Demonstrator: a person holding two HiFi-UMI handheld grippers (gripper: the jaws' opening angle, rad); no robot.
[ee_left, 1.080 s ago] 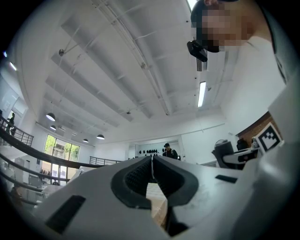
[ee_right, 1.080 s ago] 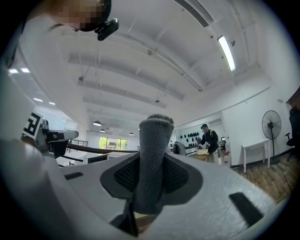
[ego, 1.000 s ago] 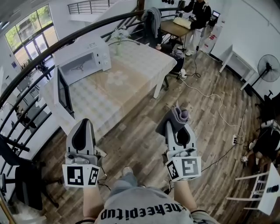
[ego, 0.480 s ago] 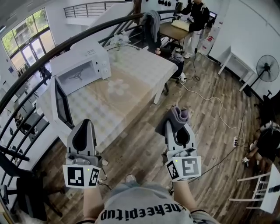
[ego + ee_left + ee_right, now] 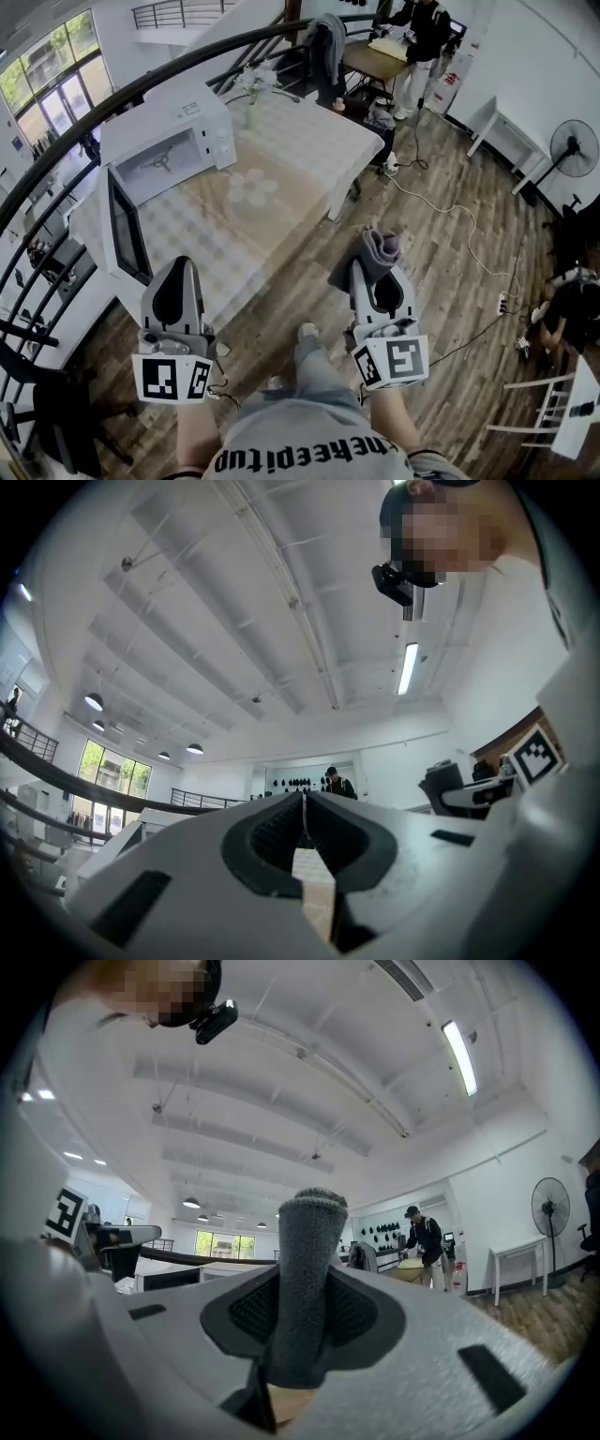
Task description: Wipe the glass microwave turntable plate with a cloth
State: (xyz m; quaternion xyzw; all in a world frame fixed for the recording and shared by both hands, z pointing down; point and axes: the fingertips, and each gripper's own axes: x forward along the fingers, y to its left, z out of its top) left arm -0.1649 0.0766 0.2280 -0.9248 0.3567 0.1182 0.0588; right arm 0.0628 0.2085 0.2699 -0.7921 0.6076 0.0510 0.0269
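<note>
The clear glass turntable plate point(image 5: 251, 187) lies flat on the checked table point(image 5: 309, 131), in front of the white microwave point(image 5: 173, 141), whose door point(image 5: 122, 234) hangs open. Both grippers are held over the wooden floor, short of the table's near edge. My left gripper point(image 5: 177, 270) is shut with nothing between its jaws; in the left gripper view point(image 5: 303, 808) the pads meet. My right gripper point(image 5: 373, 267) is shut on a folded grey cloth point(image 5: 309, 1260), which sticks up past the fingertips point(image 5: 382, 246).
A vase of flowers point(image 5: 253, 86) stands at the table's far end. A dark curved railing point(image 5: 56, 178) runs behind the microwave. A cable point(image 5: 450, 211) trails over the floor at right. A person point(image 5: 417, 37) stands at a far desk; a fan point(image 5: 574, 148) is at right.
The table and microwave have drawn slightly nearer in the head view, and a foot now shows forward between the grippers. Both grippers keep their pose and grip.
</note>
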